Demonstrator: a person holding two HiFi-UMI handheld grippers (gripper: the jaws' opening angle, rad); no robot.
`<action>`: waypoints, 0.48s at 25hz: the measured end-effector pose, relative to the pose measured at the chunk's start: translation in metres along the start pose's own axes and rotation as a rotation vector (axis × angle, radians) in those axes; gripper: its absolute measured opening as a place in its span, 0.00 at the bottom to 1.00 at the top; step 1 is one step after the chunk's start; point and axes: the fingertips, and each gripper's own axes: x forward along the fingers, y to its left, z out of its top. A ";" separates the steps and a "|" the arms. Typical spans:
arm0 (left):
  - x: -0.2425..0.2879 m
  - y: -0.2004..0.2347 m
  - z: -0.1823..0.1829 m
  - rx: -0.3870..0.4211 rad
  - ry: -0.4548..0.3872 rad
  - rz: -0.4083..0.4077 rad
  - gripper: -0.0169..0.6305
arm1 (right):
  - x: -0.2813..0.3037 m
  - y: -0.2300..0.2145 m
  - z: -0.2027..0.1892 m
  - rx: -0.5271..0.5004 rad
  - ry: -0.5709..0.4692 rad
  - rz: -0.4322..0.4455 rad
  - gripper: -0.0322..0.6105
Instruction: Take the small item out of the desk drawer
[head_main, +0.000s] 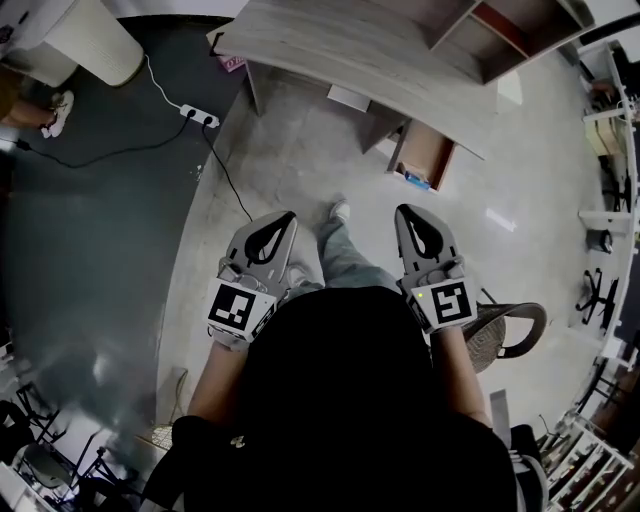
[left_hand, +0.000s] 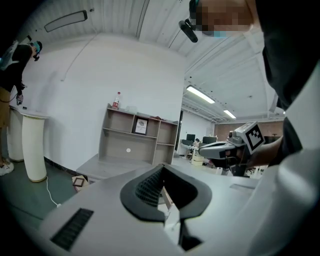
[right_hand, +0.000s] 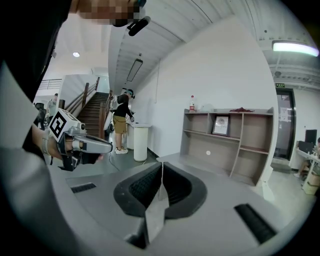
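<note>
Drawer (head_main: 425, 150) contents are too small to identify.

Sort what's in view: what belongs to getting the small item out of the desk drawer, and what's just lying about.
Job in hand: desk; its open drawer; small blue item inside; left gripper; right gripper.

Lying about: power strip; white cylinder; chair; bottle on the shelf unit.
</note>
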 end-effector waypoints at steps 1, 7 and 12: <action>0.010 0.004 0.001 0.000 0.007 0.000 0.04 | 0.007 -0.010 -0.002 0.001 0.009 -0.007 0.05; 0.080 0.028 0.014 0.007 0.053 -0.006 0.04 | 0.053 -0.085 0.005 0.012 -0.015 -0.014 0.05; 0.146 0.042 0.027 0.017 0.095 -0.007 0.04 | 0.082 -0.151 -0.004 0.041 0.001 -0.008 0.05</action>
